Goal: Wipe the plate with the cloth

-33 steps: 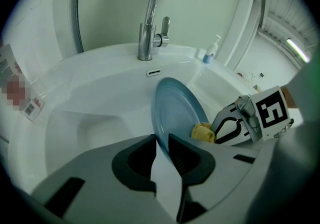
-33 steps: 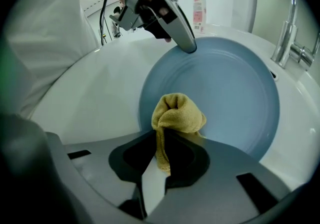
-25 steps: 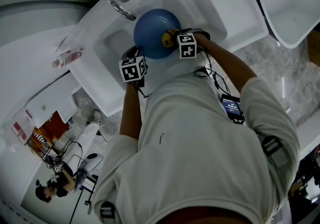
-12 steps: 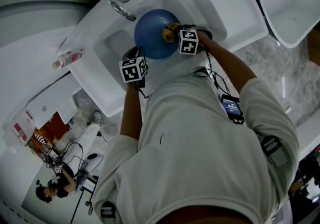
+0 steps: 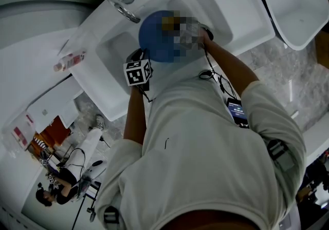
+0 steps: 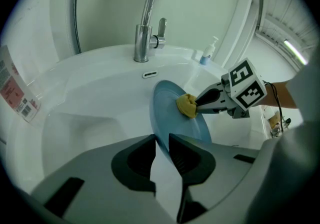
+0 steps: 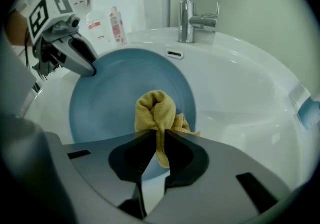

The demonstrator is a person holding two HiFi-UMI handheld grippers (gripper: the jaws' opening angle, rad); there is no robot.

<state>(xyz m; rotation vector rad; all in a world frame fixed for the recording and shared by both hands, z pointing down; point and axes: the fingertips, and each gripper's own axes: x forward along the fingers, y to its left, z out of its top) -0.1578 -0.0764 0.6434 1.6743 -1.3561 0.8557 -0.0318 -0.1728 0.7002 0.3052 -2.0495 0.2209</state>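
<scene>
A blue plate (image 5: 154, 39) stands tilted on edge in the white sink basin (image 5: 221, 13). My left gripper (image 6: 161, 147) is shut on the plate's (image 6: 175, 118) lower rim; its jaws have just eased slightly wider with the rim still between them. My right gripper (image 7: 159, 144) is shut on a bunched yellow cloth (image 7: 156, 112), which presses on the plate's (image 7: 110, 98) face. In the left gripper view the cloth (image 6: 187, 105) sits at the tips of the right gripper (image 6: 198, 107). The left gripper (image 7: 89, 69) shows at the plate's left rim. A mosaic patch hides the right gripper in the head view.
A chrome faucet (image 6: 150, 18) rises behind the basin, with an overflow slot (image 6: 149, 74) below it. A pump bottle (image 6: 206, 53) and another bottle (image 7: 117, 25) stand on the sink's rim. A second white basin (image 5: 295, 3) lies to the right.
My right gripper has slid with the cloth across the plate, upward in the head view, and has rolled. The left gripper and the plate have stayed put.
</scene>
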